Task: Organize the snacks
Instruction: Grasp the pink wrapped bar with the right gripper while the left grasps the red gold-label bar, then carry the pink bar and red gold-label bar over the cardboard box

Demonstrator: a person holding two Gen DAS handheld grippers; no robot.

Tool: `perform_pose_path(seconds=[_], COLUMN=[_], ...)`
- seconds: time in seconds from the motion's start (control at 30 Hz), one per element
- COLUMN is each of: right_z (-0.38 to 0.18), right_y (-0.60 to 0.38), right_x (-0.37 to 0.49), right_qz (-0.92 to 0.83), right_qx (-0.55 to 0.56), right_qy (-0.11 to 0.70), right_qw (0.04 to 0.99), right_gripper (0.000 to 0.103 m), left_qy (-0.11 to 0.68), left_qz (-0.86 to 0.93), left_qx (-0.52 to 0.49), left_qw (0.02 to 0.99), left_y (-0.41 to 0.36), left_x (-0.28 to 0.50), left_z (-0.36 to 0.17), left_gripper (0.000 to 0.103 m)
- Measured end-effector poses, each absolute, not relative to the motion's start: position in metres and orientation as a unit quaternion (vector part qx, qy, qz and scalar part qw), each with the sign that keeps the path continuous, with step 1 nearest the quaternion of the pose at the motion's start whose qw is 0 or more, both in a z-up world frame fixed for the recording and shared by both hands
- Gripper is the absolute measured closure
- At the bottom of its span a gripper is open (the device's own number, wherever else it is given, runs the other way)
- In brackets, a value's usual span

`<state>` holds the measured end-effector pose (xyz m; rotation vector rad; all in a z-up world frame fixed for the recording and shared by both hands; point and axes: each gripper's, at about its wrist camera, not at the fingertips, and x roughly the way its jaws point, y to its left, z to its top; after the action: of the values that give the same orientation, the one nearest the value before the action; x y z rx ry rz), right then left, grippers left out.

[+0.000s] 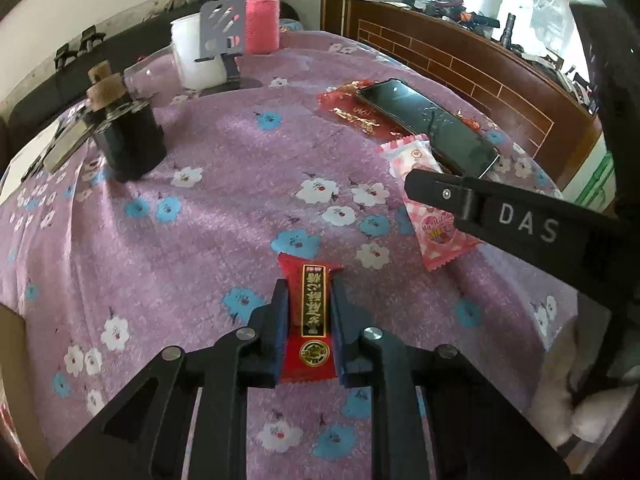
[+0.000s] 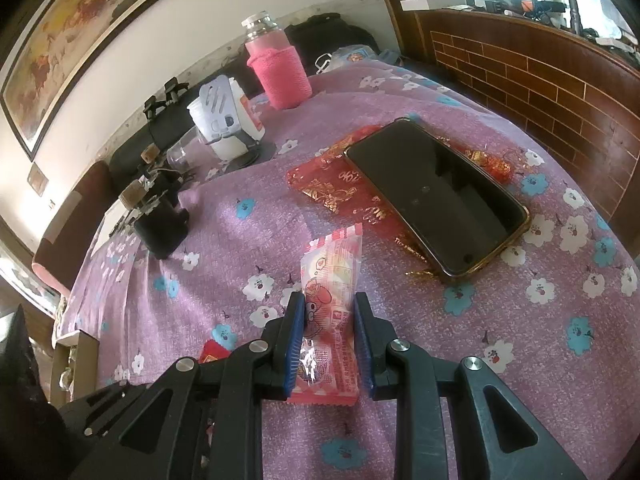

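A red snack bar with a black and gold label (image 1: pixel 309 322) lies on the purple flowered cloth (image 1: pixel 224 200), between the pads of my left gripper (image 1: pixel 308 286), which is closed against its sides. A pink and white snack packet (image 2: pixel 332 312) lies between the pads of my right gripper (image 2: pixel 329 300), which is closed on it. In the left wrist view the same packet (image 1: pixel 430 216) shows under the right gripper's black finger (image 1: pixel 440 192). A corner of the red bar (image 2: pixel 212 352) shows at the left in the right wrist view.
A phone (image 2: pixel 436 196) rests on a red and gold bag (image 2: pixel 332 184) at the right. A black holder (image 1: pixel 130 136), a white cup (image 1: pixel 196 54), a grey phone stand (image 1: pixel 222 32) and a pink flask (image 1: pixel 258 12) stand at the back. A wooden headboard (image 2: pixel 540 76) runs along the right.
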<state>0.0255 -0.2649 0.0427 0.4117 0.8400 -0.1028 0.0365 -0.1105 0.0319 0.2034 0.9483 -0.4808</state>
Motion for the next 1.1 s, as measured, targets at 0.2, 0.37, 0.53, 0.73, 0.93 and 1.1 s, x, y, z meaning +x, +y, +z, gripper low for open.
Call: perform_pose_path(seconds=[0.2,0.37,0.53,0.73,0.93,1.1], right_z=[0.044,0.049,0.052,0.053,0.061,0.08], right_y=[-0.261,-0.25,-0.233,-0.208,-0.17,-0.111], right_x=[0.025,0.022,0.019,0.008,-0.013,-0.046], right_qz=[-0.046,-0.033,-0.023,-0.016,-0.004,0.029], right_qx=[0.19,0.169,0.142,0.11,0.056,-0.007], right_qy=[0.402,0.389,0.374,0.356,0.348,0.346], right_qw=[0.895,0.905,0.916,0.928,0.936,0.938], right_gripper=[0.078,0.078,0.078,0.078,0.078,0.078], left_qy=[0.443,0.427,0.404,0.393,0.386,0.378], left_qz=[-0.205,-0.181,-0.146,-0.104,-0.056,-0.016], left_qx=[0.08,0.066,0.051,0.003,-0.027,-0.047], left_qw=[0.869,0.884,0.901,0.914,0.92,0.925], left_y=[-0.086,-0.055,-0.014,0.049,0.103,0.134], left_x=[0.024,-0.001,-0.032,-0.064,-0.084,-0.099], left_z=[0.047,0.069,0.091,0.105,0.107,0.102], left_gripper=[0.088,0.087,0.087,0.087,0.087,0.087])
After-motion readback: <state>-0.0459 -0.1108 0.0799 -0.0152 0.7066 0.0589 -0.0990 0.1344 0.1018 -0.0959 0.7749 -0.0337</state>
